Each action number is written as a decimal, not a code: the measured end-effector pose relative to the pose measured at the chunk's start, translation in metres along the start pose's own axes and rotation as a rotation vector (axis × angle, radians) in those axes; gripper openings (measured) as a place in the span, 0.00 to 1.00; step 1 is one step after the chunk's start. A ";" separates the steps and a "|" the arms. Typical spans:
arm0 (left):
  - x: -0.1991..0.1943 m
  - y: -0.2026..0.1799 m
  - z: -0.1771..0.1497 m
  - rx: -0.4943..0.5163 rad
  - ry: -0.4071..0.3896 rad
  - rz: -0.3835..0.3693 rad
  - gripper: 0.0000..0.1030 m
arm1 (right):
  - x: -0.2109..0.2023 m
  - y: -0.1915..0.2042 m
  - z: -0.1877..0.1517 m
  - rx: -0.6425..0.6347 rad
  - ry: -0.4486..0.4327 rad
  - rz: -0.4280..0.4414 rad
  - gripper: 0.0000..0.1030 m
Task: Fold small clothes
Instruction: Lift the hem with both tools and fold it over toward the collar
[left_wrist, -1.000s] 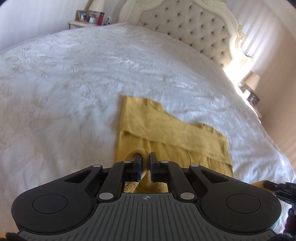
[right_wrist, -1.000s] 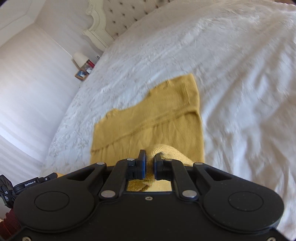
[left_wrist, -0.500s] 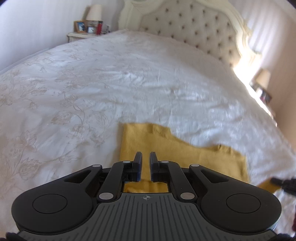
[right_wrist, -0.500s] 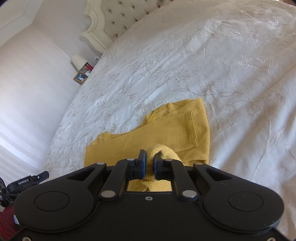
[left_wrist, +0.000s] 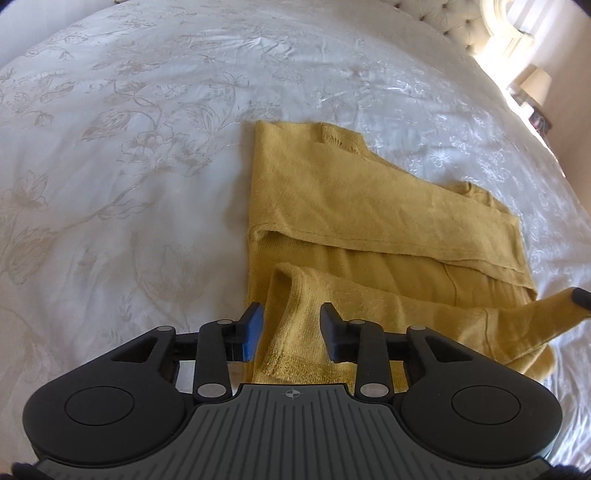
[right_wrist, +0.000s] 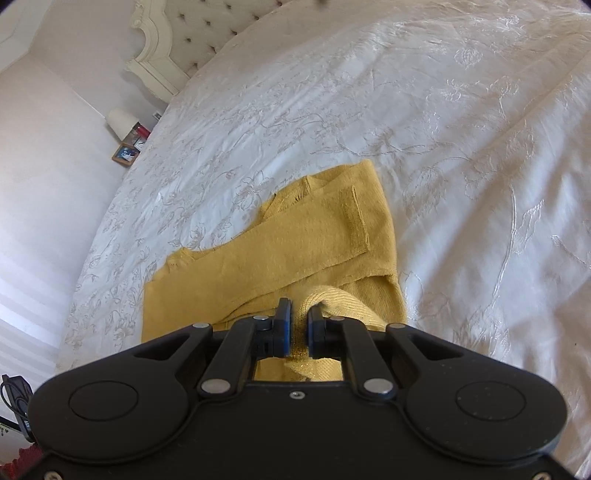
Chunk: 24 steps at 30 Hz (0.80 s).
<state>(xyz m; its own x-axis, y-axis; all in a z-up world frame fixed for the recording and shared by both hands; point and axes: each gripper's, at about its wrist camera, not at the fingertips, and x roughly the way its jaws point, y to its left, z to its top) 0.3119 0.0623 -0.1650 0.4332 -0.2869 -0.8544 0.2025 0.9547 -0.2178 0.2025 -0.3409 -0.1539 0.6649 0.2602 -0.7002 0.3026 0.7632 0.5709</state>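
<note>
The mustard sweater (left_wrist: 369, 206) is lying half-folded on the bedspread (left_wrist: 129, 147), its hem draping slack between the left gripper's (left_wrist: 290, 325) wide-parted jaws while the right gripper (right_wrist: 298, 325) is pinching the other corner to carry the fold.

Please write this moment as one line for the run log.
left tool: open, hem between fingers | right tool: shut on yellow sweater hem | sweater half folded on bed

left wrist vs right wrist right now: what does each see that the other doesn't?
Left wrist only: left gripper open, jaws apart around the hem; a beige lamp far right.

Right wrist only: right gripper pinching a fabric fold; a wooden picture frame on the nightstand.

Both: the mustard-yellow knit sweater folded on the white embroidered bedspread, and the tufted headboard.
</note>
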 end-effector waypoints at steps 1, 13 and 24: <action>0.002 -0.002 0.001 0.015 0.001 -0.003 0.32 | 0.000 0.001 0.000 -0.002 0.000 -0.003 0.15; -0.008 -0.003 0.009 -0.095 -0.035 -0.136 0.04 | -0.008 0.003 0.004 0.017 -0.031 0.003 0.15; -0.009 0.006 0.103 -0.164 -0.239 -0.124 0.04 | 0.028 0.009 0.072 -0.014 -0.086 0.036 0.15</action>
<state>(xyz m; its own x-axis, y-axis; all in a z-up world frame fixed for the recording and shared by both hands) 0.3994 0.0620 -0.1102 0.6122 -0.3935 -0.6859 0.1308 0.9058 -0.4029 0.2728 -0.3697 -0.1376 0.7312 0.2364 -0.6399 0.2681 0.7629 0.5883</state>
